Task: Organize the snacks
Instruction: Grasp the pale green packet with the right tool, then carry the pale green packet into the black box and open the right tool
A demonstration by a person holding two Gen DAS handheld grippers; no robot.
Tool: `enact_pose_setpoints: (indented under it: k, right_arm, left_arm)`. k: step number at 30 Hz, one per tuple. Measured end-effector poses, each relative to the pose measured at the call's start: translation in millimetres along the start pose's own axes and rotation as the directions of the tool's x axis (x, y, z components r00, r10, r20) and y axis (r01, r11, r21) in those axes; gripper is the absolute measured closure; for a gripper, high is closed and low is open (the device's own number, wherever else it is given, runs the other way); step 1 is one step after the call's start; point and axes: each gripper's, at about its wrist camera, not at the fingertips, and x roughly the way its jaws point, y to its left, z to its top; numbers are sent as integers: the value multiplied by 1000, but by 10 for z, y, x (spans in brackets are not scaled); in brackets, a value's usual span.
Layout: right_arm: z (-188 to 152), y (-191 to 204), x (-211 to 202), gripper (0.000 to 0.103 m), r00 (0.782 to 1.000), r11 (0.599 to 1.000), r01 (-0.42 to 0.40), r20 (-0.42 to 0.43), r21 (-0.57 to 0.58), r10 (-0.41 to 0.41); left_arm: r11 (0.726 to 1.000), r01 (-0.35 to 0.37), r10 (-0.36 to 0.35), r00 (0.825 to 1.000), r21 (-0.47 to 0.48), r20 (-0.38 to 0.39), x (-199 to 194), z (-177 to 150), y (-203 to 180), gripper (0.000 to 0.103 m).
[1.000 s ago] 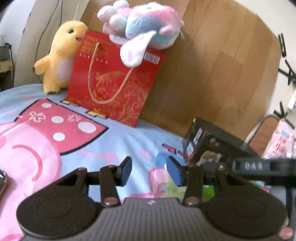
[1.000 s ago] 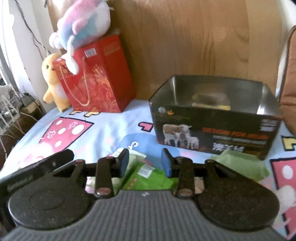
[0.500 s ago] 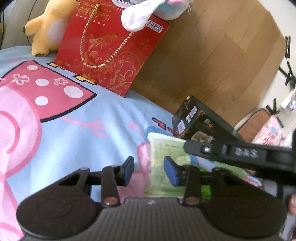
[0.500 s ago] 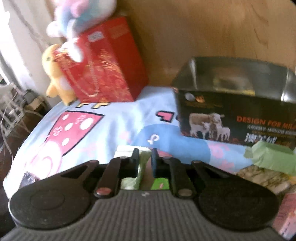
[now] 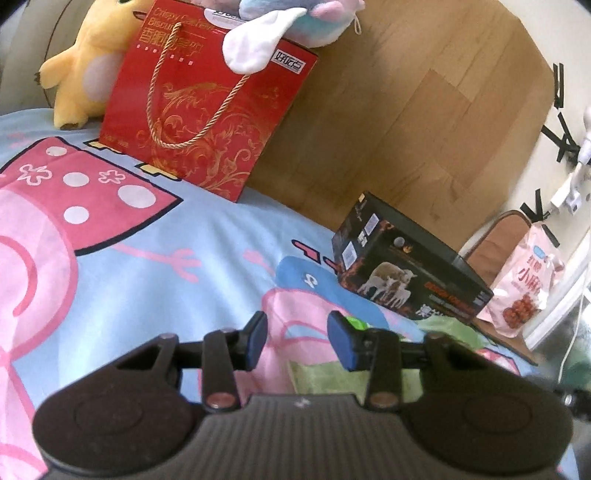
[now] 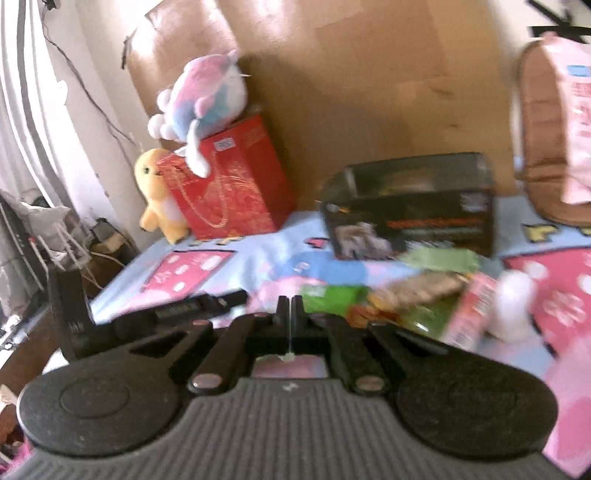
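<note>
A black open box (image 5: 410, 273) with a sheep picture stands on the cartoon bedsheet; it also shows in the right wrist view (image 6: 413, 210). My left gripper (image 5: 297, 341) is open and empty, low over the sheet, with a light green snack packet (image 5: 325, 376) under its right finger. My right gripper (image 6: 290, 308) is shut on a thin pale green packet edge (image 6: 290, 354), lifted above the sheet. Several snack packets (image 6: 406, 291) lie in a pile in front of the box.
A red gift bag (image 5: 207, 107) with a pastel plush (image 5: 295, 18) on it and a yellow plush (image 5: 88, 62) stand against the wooden headboard (image 5: 406, 110). A pink snack bag (image 5: 524, 284) leans at the right by a brown cushion (image 6: 543, 147).
My right gripper closed on the pale green packet and lifted back, so the view is higher and blurred. The packet left the space before my left gripper, which stayed open.
</note>
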Motion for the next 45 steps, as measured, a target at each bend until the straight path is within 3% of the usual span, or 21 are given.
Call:
enact_pose_setpoints:
  k: [5,9,15,18,20,23,29,30,32,39,45]
  right_arm:
    - [19,-73,115,91,1000,999,-3,-30,39,4]
    - [-22,41,229,61,999,1000,-23,-37,-7,23]
    - [-151,350,482,59,997,981,-30,-73,-190,16]
    - [-201,364,702,60,992,982,-5,-124,-188,-19]
    - [-236,268,791,79,984,992,-23,-176,-125,1]
    - [-251,58,714,90,984,999,-49,-172,7,50]
    - [-379,-300,568,93,975,969,-81,-183,234,126]
    - [-391,-305,528,94,974,964,-92,-178,248,139]
    - [-396,-264,470,94,975,965,-99,-172,244,143]
    - [-99,-236,206,94,991,978,-114,-51,177,125]
    - [369,-389,171,94,996,994,-39,81,105,30]
  left_arm:
    - [996,13,-14,1000,-92,-6,-106,9,120,67]
    - [997,4,-3,1000,-81,11,-255,1,76,67]
    - [991,54,-68,991,-125,-114,-184,-116,86,67]
    - [994,48,-59,991,-94,-122,-196,-151,12,67]
    - [993,60,-73,989,-97,-130,-199,-158,1,66]
    - [995,55,-66,989,-81,-131,-206,-177,-45,66]
    - [995,92,-95,983,-27,-160,-120,-242,-237,68]
    - [996,94,-94,982,-12,-165,-108,-256,-274,74]
    - [994,112,-113,977,-18,-182,-101,-263,-320,80]
    - [984,169,-163,980,52,-115,-175,61,-666,80]
    - [969,223,-214,973,108,-90,186,535,-1125,80]
